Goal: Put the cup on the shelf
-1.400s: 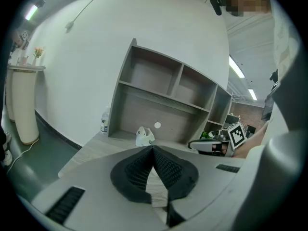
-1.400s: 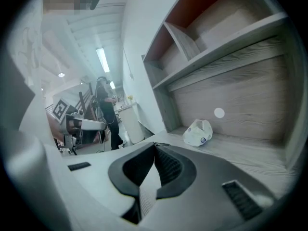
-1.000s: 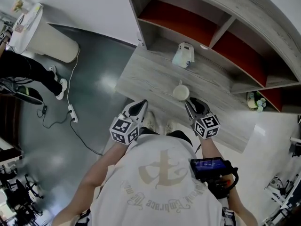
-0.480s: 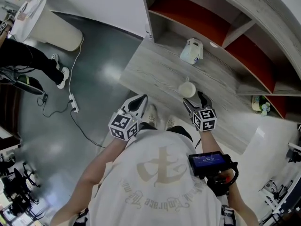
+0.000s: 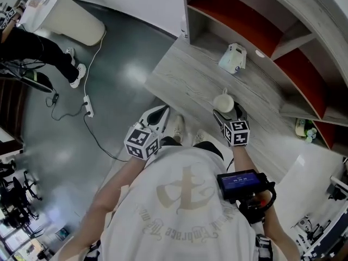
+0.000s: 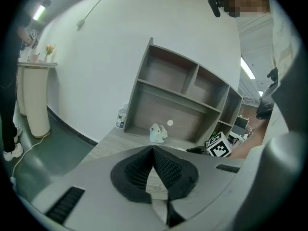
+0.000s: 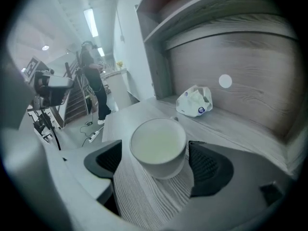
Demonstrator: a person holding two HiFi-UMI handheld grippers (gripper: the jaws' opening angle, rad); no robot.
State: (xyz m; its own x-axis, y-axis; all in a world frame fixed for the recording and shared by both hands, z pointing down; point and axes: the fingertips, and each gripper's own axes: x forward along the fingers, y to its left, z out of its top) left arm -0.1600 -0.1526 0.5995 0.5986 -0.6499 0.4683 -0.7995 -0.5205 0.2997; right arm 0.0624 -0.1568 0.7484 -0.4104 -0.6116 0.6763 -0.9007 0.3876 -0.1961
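Note:
A white cup (image 5: 223,102) stands upright on the grey wood counter (image 5: 185,80), in front of the open shelf unit (image 5: 261,31). My right gripper (image 5: 229,113) is just behind it. In the right gripper view the cup (image 7: 158,146) sits between the jaws of my right gripper (image 7: 159,161). The jaws are opening, and both dark pads stand clear of the cup's sides. My left gripper (image 5: 157,116) hovers at the counter's near edge. Seen in its own view, the left gripper (image 6: 153,150) is shut with nothing in it.
A crumpled white bag (image 5: 234,58) lies on the counter near the shelf's back wall. A small bottle (image 6: 121,118) stands left of the shelf. On the floor are a power strip with cable (image 5: 88,106), a pale round bin (image 5: 65,15) and a person's legs (image 5: 32,53).
The right gripper's jaws have spread away from the cup, which stays standing on the counter. The head view has shifted, so the counter and shelf sit further right.

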